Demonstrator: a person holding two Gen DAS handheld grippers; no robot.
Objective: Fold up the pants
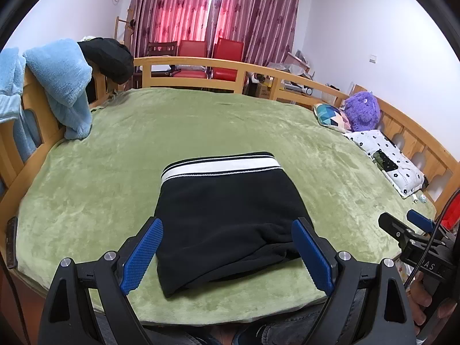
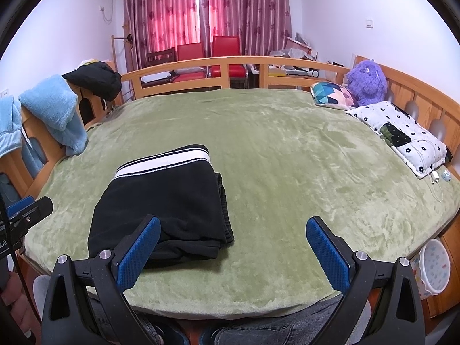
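Black fleece pants [image 1: 227,218] with white striped waistband folded compact on green plush blanket [image 1: 115,149]; soft, light, floppy, so pinch stacked near-edge layers; left gripper [image 1: 227,256], right gripper [image 2: 233,253] both spread, empty

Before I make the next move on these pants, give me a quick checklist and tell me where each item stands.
1. Pants folded into a compact stack, striped waistband at the far end: ok.
2. Layers squared up: not ok; at the near edge a lower layer sticks out unevenly.
3. Left gripper open and holding nothing: ok, jaws wide and above the near edge of the stack.
4. Right gripper open and holding nothing: ok, jaws wide, mostly over bare green blanket to the right of the stack.
5. Room around the stack: ok; the pillows and blue fleece lie well away.
6. Folds underneath smooth: cannot tell.
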